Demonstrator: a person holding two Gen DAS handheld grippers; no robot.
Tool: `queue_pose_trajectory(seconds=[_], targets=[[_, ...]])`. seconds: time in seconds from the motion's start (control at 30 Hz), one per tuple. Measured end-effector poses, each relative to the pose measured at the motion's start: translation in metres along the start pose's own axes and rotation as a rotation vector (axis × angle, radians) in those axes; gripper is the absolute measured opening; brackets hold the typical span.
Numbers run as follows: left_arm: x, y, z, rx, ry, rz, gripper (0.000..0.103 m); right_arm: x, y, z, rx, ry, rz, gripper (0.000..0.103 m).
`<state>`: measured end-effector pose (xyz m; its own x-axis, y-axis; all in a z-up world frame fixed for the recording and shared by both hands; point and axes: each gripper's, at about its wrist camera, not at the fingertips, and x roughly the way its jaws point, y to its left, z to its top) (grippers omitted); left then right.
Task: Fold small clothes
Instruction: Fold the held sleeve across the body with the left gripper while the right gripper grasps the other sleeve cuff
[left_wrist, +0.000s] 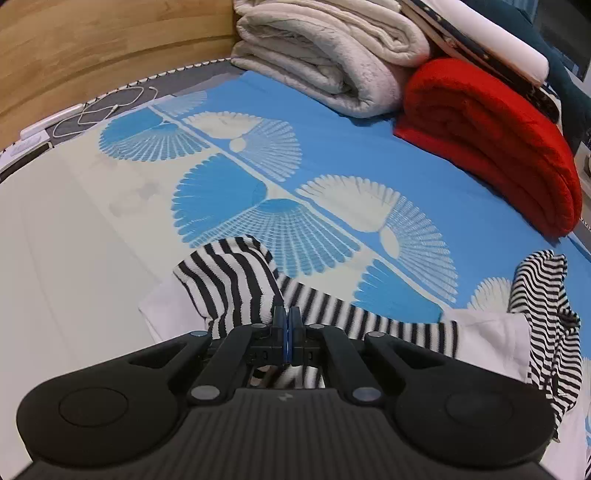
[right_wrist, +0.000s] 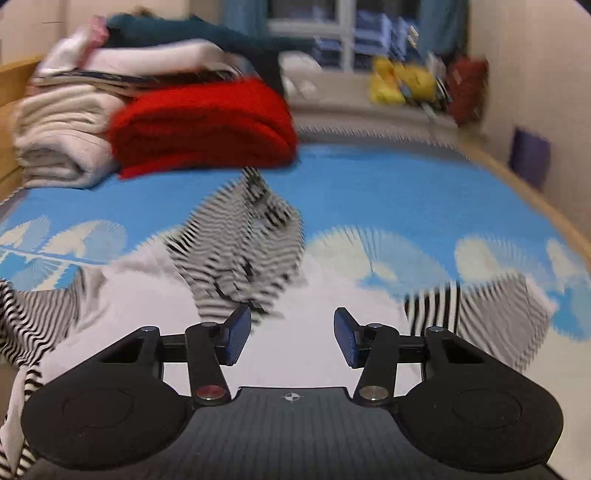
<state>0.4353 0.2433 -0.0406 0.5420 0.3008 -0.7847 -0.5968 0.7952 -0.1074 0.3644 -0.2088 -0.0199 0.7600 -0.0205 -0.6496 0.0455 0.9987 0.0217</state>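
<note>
A small garment with a white body and black-and-white striped sleeves (left_wrist: 236, 284) lies on the blue and white bed sheet (left_wrist: 332, 122). My left gripper (left_wrist: 287, 317) is shut on its striped fabric near one sleeve. Another striped part (left_wrist: 543, 314) stands bunched up at the right. In the blurred right wrist view the same garment (right_wrist: 243, 251) lies ahead, its white body (right_wrist: 295, 317) under my right gripper (right_wrist: 291, 332), which is open and empty just above it. A striped sleeve (right_wrist: 436, 306) lies to the right.
Folded blankets are stacked at the back of the bed: a cream one (left_wrist: 332, 59), a red one (left_wrist: 491, 140), others on top. A wooden headboard (left_wrist: 92, 48) and a white cable (left_wrist: 99, 110) are at the left. Shelves and yellow bags (right_wrist: 402, 81) stand beyond the bed.
</note>
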Motion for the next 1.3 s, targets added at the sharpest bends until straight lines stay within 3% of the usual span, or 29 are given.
queue_pose_trajectory(seconds=[0.07,0.2,0.33,0.47,0.57,0.6,0.63,0.7,0.93,1.0,1.07,1.3], targets=[[-0.002,-0.011,-0.005,0.004,0.000,0.005,0.000,0.007,-0.004,0.002,0.042,0.020,0.060,0.052],[-0.014,-0.035,-0.013,0.065,-0.017,-0.017,0.000,0.011,-0.004,0.009,-0.013,0.001,0.061,0.051],[-0.044,-0.088,-0.034,0.238,-0.079,-0.078,0.000,0.011,-0.018,0.015,0.006,0.001,0.053,0.051],[-0.081,-0.148,-0.080,0.431,-0.085,-0.260,0.000,0.010,-0.035,0.021,0.047,-0.011,0.015,0.051],[-0.101,-0.182,-0.113,0.570,0.072,-0.514,0.005,0.008,-0.048,0.022,0.090,-0.007,-0.018,0.052],[-0.105,-0.187,-0.119,0.596,0.117,-0.573,0.009,0.008,-0.052,0.022,0.107,-0.005,-0.027,0.052],[-0.107,-0.189,-0.120,0.604,0.132,-0.585,0.016,0.008,-0.054,0.021,0.121,-0.004,-0.034,0.052],[-0.105,-0.181,-0.111,0.567,0.116,-0.531,0.028,0.011,-0.057,0.021,0.146,0.011,-0.042,0.052],[-0.048,-0.088,-0.035,0.142,0.153,-0.233,0.029,0.019,-0.036,0.020,0.159,0.022,0.006,0.052],[-0.032,-0.063,-0.017,0.063,0.172,-0.174,0.029,0.019,-0.021,0.018,0.135,0.011,0.044,0.042],[-0.024,-0.046,-0.004,0.010,0.187,-0.174,0.029,0.020,-0.004,0.015,0.094,0.010,0.091,0.036],[-0.024,0.002,0.025,-0.084,0.152,-0.158,0.031,0.024,0.085,-0.001,-0.131,0.020,0.260,0.037]])
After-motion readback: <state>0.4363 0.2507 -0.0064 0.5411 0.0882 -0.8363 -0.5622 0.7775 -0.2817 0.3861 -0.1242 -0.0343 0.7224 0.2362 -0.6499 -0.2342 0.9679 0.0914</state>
